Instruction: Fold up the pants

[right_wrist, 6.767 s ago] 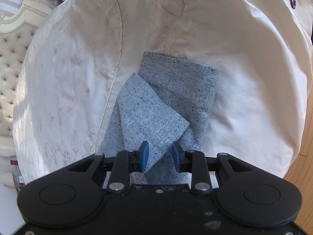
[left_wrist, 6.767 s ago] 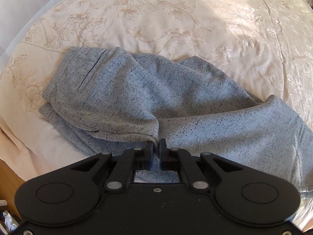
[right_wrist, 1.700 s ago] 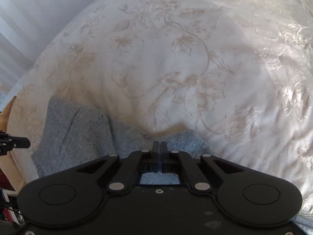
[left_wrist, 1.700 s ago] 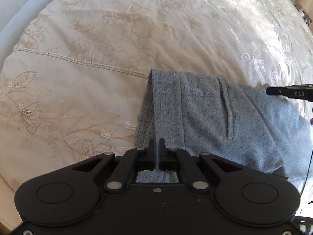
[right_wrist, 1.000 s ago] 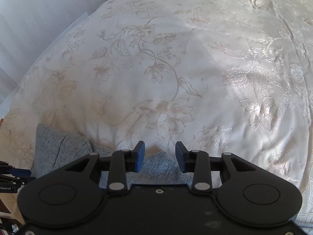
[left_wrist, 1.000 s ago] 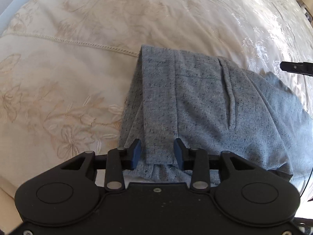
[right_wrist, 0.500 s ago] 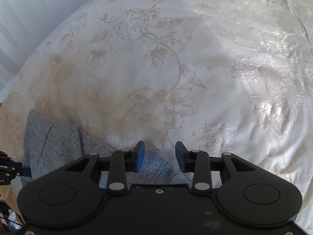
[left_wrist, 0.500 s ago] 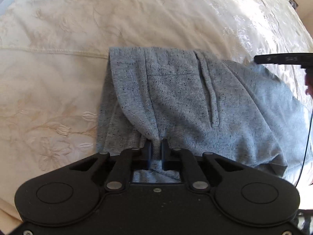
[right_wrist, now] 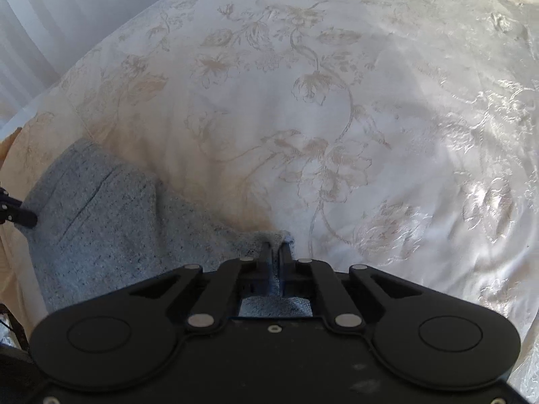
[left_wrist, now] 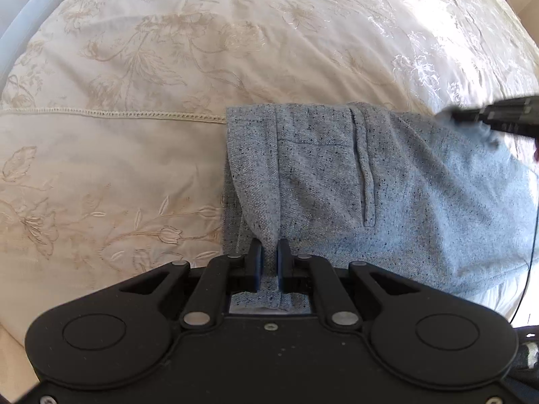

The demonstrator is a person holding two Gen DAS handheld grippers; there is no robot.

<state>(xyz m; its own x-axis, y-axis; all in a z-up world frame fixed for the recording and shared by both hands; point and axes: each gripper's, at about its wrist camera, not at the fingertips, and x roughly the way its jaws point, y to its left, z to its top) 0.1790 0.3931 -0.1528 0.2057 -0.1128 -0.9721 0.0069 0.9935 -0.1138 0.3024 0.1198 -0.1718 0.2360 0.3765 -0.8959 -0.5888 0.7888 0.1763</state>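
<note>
left wrist view: the left claw (left_wrist: 269,258), spread a second ago, now pinches a ridge of the grey pants (left_wrist: 387,185) lying near the bed (left_wrist: 118,168) edge. right wrist view: the right claw (right_wrist: 275,258), open half a second ago, now pinches the pants' (right_wrist: 111,215) far end, so both ends look ready for the next fold.

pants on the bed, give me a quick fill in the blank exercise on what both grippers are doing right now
1. The left gripper is shut on a pinch of the grey ____.
2. The right gripper has its jaws ____ on another edge of the pants.
3. The pants lie on a cream bedspread embroidered with ____ patterns.
4. The pinch held by the left gripper comes from the ____ edge of the pants as seen in the left wrist view.

Missing words: pants; shut; floral; left
</note>
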